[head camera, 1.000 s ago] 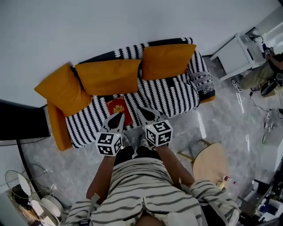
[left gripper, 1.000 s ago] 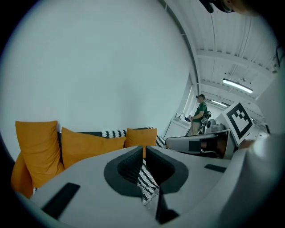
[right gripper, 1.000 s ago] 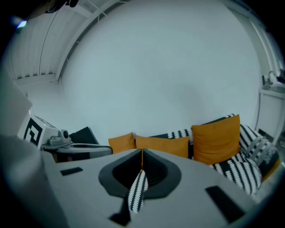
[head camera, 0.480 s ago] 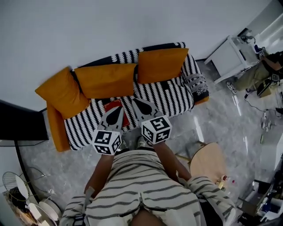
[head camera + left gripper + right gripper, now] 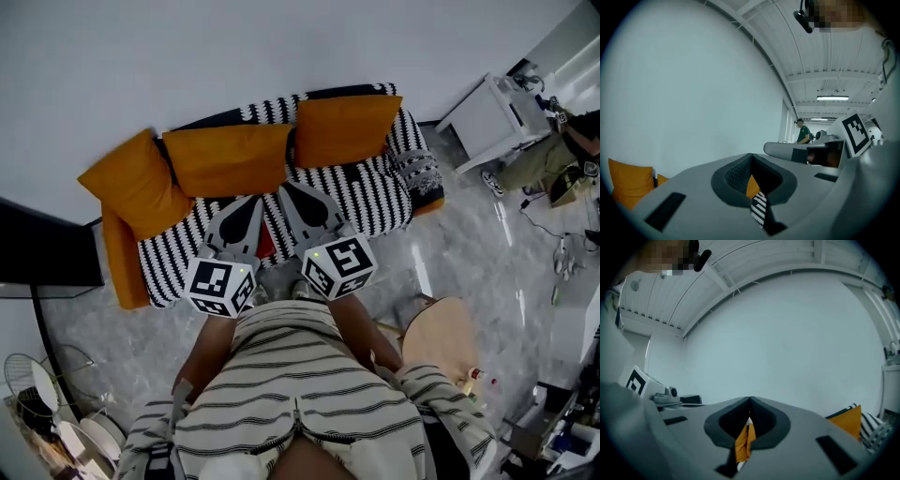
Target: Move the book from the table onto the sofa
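Spanning the wall, the striped sofa is the goal. Left gripper and right gripper hover over its seat, jaws closed on nothing. Between them peeks the red book, lying on that seat; pulling clear should, I judge, avoid brushing it.

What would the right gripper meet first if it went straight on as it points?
Probably an orange sofa cushion, seen past the shut fingers of the right gripper; depth is unclear.
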{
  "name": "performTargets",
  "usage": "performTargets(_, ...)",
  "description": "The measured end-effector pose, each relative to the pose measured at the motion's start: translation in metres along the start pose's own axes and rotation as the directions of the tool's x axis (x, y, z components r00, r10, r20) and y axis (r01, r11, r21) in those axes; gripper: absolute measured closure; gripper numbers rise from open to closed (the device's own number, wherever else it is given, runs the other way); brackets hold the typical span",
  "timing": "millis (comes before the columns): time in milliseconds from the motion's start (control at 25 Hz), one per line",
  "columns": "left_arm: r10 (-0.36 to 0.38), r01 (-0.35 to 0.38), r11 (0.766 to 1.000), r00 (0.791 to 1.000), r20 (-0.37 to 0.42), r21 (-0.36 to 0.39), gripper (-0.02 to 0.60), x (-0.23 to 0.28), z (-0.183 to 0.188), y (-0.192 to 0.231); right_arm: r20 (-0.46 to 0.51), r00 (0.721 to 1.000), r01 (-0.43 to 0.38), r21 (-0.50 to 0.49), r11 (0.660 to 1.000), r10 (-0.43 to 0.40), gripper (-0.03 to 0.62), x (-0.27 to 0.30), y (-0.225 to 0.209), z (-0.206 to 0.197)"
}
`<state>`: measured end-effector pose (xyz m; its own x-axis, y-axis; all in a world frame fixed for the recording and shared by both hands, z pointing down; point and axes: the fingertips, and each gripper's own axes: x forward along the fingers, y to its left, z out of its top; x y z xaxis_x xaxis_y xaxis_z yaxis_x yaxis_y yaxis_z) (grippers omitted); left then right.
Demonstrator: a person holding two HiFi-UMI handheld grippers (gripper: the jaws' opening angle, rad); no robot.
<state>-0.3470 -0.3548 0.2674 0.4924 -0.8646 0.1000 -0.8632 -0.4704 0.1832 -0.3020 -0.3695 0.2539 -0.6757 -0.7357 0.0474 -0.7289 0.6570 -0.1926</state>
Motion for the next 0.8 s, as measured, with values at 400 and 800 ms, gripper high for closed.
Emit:
performTargets(400, -0.013, 0.011, 1.000, 0.998, 0.064, 0.026, 0.577, -0.005, 0.026, -0.010, 0.044, 0.998, -0.033, -0.047, 0.998, 0.035, 0.580, -0.009, 0.009, 0.017)
performTargets(800, -0.005, 0.002, 0.999, 0.996, 0.086, 0.039, 0.577, 0.002, 0.031, -0.012, 0.041, 0.999, -0.034, -0.040, 0.999, 0.035, 0.580, -0.009, -0.002, 0.014)
